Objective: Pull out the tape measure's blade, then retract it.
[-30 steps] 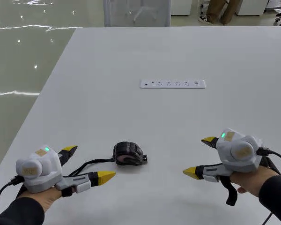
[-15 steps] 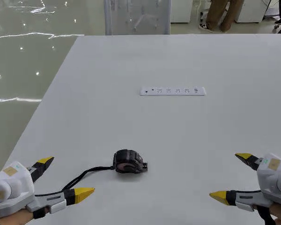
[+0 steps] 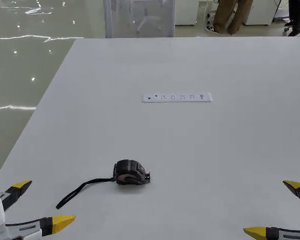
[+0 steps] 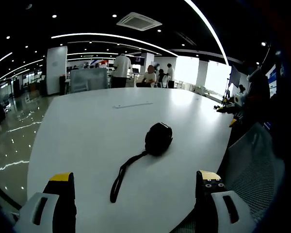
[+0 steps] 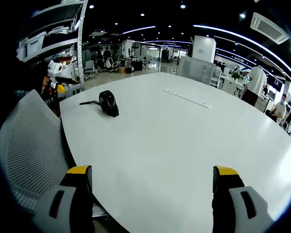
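White worktop is spread wide, a power strip lying far up it. At lower left, the left tongs are held released, jaws wide apart. Just ahead and right of them the tape measure is seen lying, blade wound in, its black strap trailed toward them. Well apart at lower right, the right tongs are spread too, empty. People beyond the far end are caught by the left gripper view, and a mesh chair by the right gripper view.
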Available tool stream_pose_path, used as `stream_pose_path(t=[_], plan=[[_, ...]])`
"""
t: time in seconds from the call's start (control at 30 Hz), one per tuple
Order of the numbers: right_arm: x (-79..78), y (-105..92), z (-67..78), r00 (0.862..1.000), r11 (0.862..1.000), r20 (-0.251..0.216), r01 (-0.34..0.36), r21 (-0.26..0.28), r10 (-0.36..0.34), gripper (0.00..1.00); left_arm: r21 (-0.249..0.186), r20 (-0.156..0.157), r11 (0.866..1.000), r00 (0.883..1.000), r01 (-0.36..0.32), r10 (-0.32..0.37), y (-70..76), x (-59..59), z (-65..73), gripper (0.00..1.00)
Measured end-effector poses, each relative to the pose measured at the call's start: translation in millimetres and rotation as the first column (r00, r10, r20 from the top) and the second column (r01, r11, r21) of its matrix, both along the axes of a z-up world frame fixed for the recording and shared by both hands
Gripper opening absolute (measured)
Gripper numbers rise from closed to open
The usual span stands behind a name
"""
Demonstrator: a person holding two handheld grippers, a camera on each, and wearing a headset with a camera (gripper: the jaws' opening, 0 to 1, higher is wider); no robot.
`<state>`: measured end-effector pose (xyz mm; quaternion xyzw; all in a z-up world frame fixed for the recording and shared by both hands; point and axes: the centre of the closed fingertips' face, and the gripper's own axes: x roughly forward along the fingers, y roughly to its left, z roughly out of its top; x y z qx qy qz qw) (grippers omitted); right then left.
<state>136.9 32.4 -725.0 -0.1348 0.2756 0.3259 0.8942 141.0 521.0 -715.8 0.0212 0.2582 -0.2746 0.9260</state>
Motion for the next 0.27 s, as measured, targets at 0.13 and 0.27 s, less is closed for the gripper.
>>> stream_pose_path(t=[0.13,0.27], plan=[[-12.8,-10.0,3.6,0.999,1.0,-0.033,0.005,-0.028,-0.006,1.0,0.0,-0.023,1.0,1.0,-0.01,0.01,5.1,-6.6,5.9,1.0],[-18.2,-16.4,18.0,0.999,0.999,-0.027,0.034,-0.015,-0.035,1.0,0.004,-0.001,1.0,1.0,0.004,-0.004,2.9,-9.9,17.7,1.0]])
